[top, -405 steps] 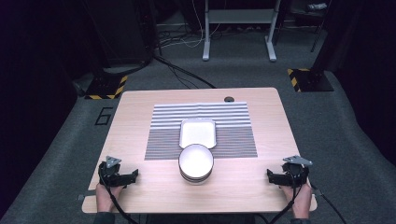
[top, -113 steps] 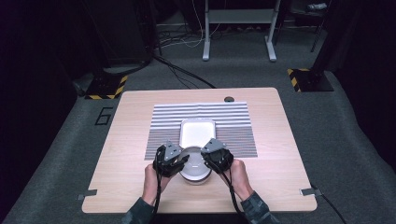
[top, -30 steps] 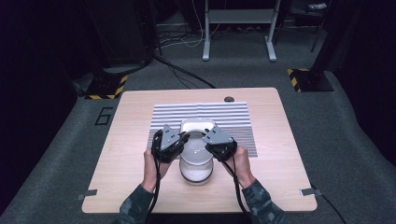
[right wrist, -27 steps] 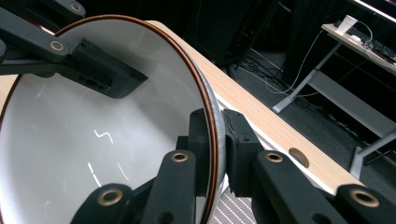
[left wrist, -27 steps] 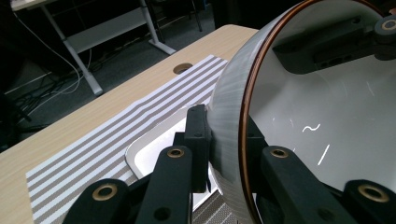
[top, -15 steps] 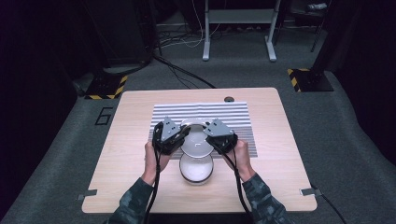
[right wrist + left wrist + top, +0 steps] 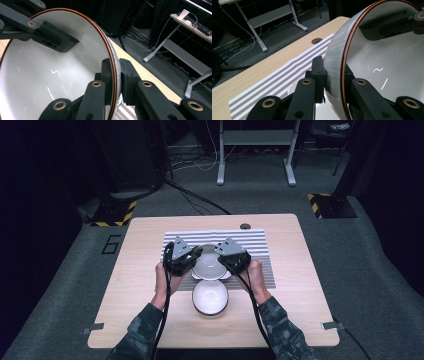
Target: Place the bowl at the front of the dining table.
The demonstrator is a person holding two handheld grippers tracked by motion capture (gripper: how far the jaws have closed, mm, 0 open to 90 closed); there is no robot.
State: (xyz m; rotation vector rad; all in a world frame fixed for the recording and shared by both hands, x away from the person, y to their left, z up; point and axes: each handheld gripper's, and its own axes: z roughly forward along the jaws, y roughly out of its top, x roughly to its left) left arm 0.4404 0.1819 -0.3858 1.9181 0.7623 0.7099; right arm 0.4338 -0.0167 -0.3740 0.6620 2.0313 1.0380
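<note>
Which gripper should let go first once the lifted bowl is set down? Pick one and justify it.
Neither is clearly better. The left gripper and right gripper each pinch the lifted bowl's rim from opposite sides, above the square plate. The second bowl sits nearer the person, centred between both.

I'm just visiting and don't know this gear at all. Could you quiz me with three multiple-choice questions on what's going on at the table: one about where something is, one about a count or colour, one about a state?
1. Where is the lifted bowl?
A. on the floor
B. held over the striped mat
C. at the table's left edge

2. How many bowls are there?
A. two
B. four
C. five

3. How is the lifted bowl held?
A. balanced on one palm
B. hung by a cable
C. left gripper and right gripper each pinch its rim

Answers:
1 B, it hangs between both grippers above the mat.
2 A, the second bowl sits on the table nearer the person.
3 C, each gripper view shows jaws on both sides of the copper-edged rim.
</note>
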